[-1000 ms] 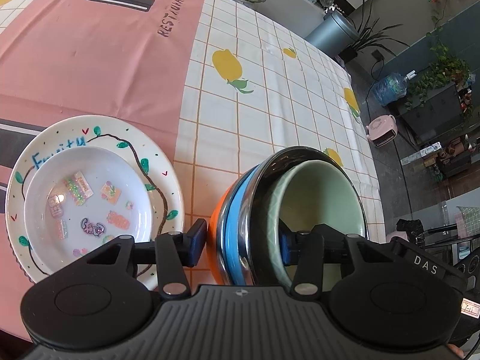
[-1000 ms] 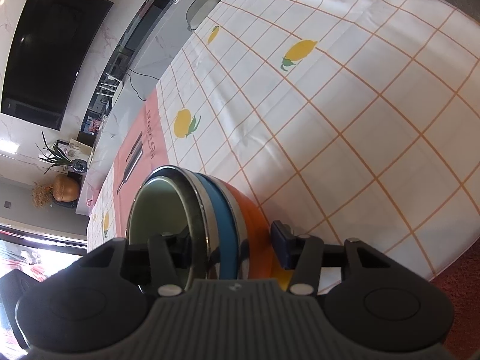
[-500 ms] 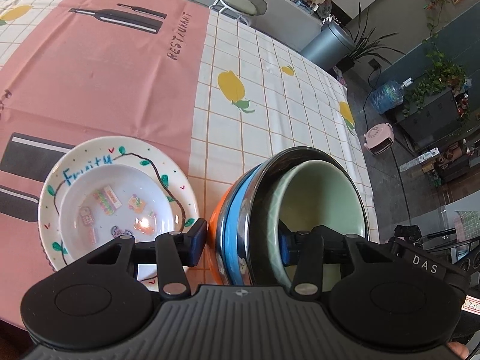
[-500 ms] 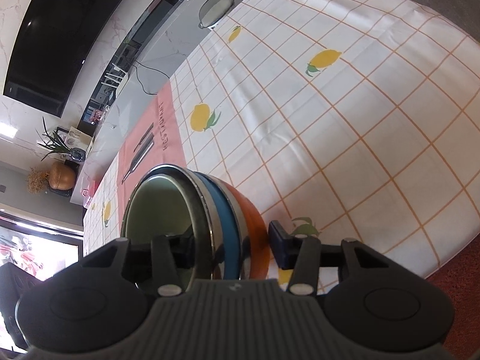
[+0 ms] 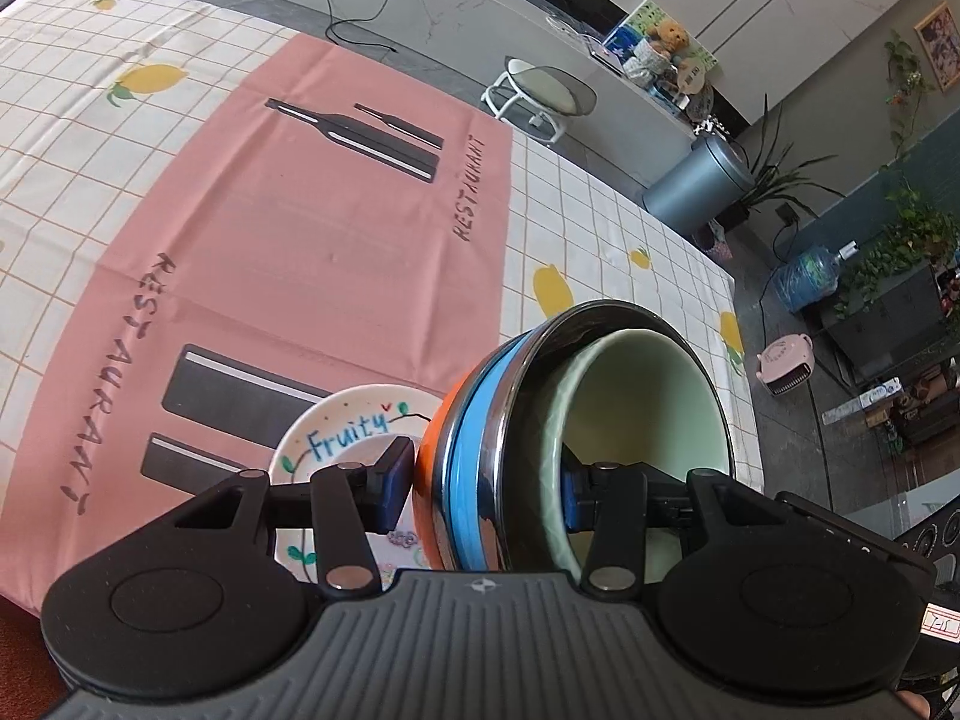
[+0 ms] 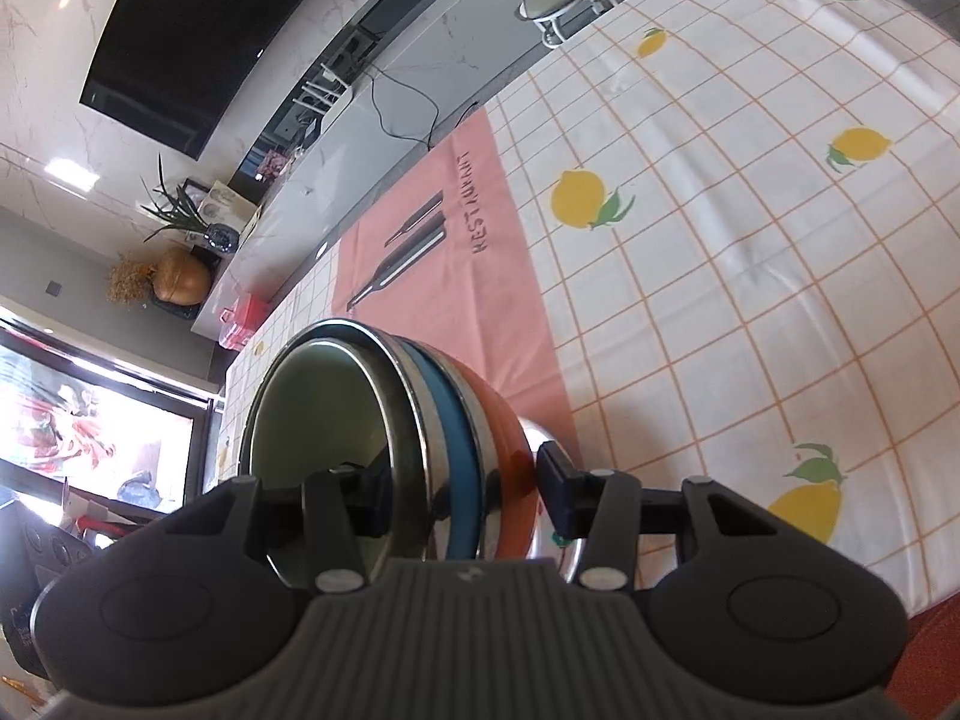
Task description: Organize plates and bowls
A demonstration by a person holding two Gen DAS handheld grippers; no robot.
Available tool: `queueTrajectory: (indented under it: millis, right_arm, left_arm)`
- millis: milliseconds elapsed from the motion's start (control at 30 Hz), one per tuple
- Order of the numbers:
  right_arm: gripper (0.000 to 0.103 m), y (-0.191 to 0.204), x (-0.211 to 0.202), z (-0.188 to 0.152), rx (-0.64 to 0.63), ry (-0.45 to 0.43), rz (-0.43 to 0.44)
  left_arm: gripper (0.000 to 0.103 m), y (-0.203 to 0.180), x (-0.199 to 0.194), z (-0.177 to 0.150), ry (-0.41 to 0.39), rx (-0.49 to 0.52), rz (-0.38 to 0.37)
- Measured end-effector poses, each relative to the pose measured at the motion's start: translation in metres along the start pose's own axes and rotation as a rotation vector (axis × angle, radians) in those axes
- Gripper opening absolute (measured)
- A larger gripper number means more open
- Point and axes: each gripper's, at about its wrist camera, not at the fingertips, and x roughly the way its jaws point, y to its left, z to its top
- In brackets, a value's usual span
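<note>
A nested stack of bowls (image 5: 480, 450), orange outside, then blue, steel and pale green inside, hangs tilted above the table. My left gripper (image 5: 486, 483) is shut on one side of its rim, one finger on the orange wall and one inside the green bowl. On the opposite rim my right gripper (image 6: 462, 492) is shut on the same bowl stack (image 6: 456, 420). A white "Fruity" plate (image 5: 336, 426) lies on the table below and left of the stack, partly hidden by it and my finger. A pale rim (image 6: 543, 438) beside the orange bowl may be that plate.
A pink placemat (image 5: 288, 252) printed with bottles covers the middle of the lemon-checked tablecloth (image 6: 750, 240). The table's far edge (image 5: 729, 282) drops to the floor. Beyond it stand a stool (image 5: 540, 90) and a grey bin (image 5: 702, 180).
Both grippers have lifted the bowl stack up and away from the table. The plate, once fully visible beside the stack, now sits lower in view and mostly covered.
</note>
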Motion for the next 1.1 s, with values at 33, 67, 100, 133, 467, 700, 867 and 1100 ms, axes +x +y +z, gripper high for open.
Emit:
queueTrajectory:
  millis: [33, 67, 100, 133, 467, 700, 867, 1100]
  right_arm:
    - [0.047, 0.003, 0.004, -0.001, -0.007, 0.009, 0.002]
    - [0.047, 0.006, 0.008, -0.002, -0.013, 0.017, 0.004]
    - [0.047, 0.009, 0.012, -0.003, -0.017, 0.027, 0.004]
    - [0.047, 0.011, 0.016, -0.004, -0.02, 0.038, 0.004]
    - [0.047, 0.014, 0.042, -0.016, -0.032, 0.105, -0.032]
    - [0.046, 0.011, 0.045, -0.016, -0.033, 0.114, -0.053]
    - [0.046, 0.01, 0.049, -0.016, -0.032, 0.121, -0.06]
    - [0.045, 0.005, 0.054, -0.016, -0.024, 0.132, -0.067]
  left_arm:
    - [0.052, 0.004, -0.001, 0.001, -0.002, -0.008, 0.004]
    - [0.052, 0.009, -0.001, 0.002, -0.003, -0.016, 0.009]
    - [0.052, 0.014, -0.002, 0.002, -0.003, -0.025, 0.014]
    - [0.052, 0.017, -0.002, 0.002, -0.001, -0.033, 0.019]
    - [0.052, 0.044, 0.007, -0.005, 0.043, -0.083, 0.033]
    - [0.052, 0.047, 0.014, -0.007, 0.048, -0.082, 0.03]
    - [0.052, 0.047, 0.018, -0.007, 0.057, -0.082, 0.04]
    - [0.052, 0.048, 0.02, -0.009, 0.054, -0.075, 0.043]
